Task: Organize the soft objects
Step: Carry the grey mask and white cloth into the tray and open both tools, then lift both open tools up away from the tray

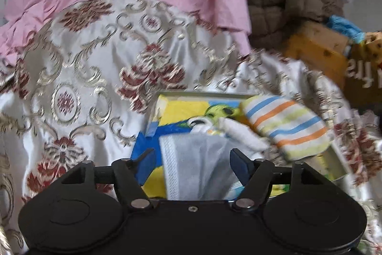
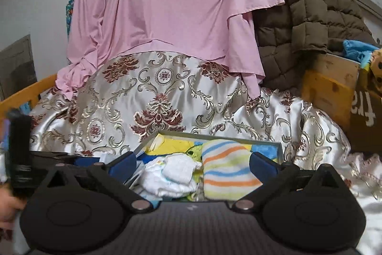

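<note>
Above the box (image 2: 267, 143) of folded cloths (image 2: 226, 173), left gripper (image 1: 193, 159) and right gripper (image 2: 191, 161) jaws wide apart, empty.

Both views sat low behind their own fingers, tilted slightly downward toward 12 o'clock. Left wrist view: close over the open box (image 1: 205, 94), blurred, with a striped cloth (image 1: 290, 127) at 2 o'clock. Right wrist view: set farther back, sharper, taking in more wall. Shared by both: box, striped cloth, patterned satin bedcover (image 2: 152, 97), pink garment (image 2: 172, 4), brown quilted jacket (image 2: 308, 1).
</note>
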Motion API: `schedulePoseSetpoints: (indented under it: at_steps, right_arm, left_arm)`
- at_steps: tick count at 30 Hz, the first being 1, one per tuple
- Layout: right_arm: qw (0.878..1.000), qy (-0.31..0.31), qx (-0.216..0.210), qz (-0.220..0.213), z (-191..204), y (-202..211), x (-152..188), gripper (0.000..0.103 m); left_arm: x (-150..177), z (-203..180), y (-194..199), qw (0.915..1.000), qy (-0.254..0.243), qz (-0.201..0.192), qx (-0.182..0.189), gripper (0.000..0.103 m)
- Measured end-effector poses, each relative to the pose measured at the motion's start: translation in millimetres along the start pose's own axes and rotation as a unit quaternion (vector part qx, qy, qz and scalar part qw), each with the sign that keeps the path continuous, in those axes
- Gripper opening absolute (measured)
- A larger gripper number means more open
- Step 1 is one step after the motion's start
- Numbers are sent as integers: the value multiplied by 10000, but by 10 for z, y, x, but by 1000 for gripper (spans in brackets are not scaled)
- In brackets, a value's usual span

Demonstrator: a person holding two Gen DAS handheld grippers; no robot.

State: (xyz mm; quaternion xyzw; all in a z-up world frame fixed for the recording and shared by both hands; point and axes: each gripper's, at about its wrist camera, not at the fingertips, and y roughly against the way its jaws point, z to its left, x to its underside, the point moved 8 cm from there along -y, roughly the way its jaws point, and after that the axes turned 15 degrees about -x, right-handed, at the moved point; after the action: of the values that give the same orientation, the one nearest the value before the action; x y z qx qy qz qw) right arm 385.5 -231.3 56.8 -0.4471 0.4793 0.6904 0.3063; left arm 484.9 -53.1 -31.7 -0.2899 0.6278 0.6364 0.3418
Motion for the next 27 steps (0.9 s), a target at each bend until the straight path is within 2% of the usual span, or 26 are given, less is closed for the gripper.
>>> schedulePoseSetpoints:
  at_steps: [3,7,11,16,17,21,27]
  right_arm:
    - [9999,95,-57,87,-35,101,94,103]
    - [9999,90,15,62,-115,143,184,103]
    - [9999,-72,-103,9,-159,198,290,103]
    - [9999,45,-122,35,-191,188,410,103]
    - [9999,69,-109,41,-193,178,427,103]
    - [9999,-74,-101,-8,-175,181,464,103]
    - [9996,-189,-70,-176,-61,319,390,103]
  left_arm:
    - [62,30,-84,9997,220,55,-90,70]
    - [-8,25,-147,9994,99,-153,-309,71]
    - [-196,-19,-280,9982,3,-384,-471,71]
    - [-319,-43,-519,9980,101,-287,-563,71]
    - [-328,-40,-507,9977,100,-337,-575,72]
    - [-412,21,-368,9963,191,-622,-563,91]
    - [-526,136,-70,9939,448,-811,-594,95]
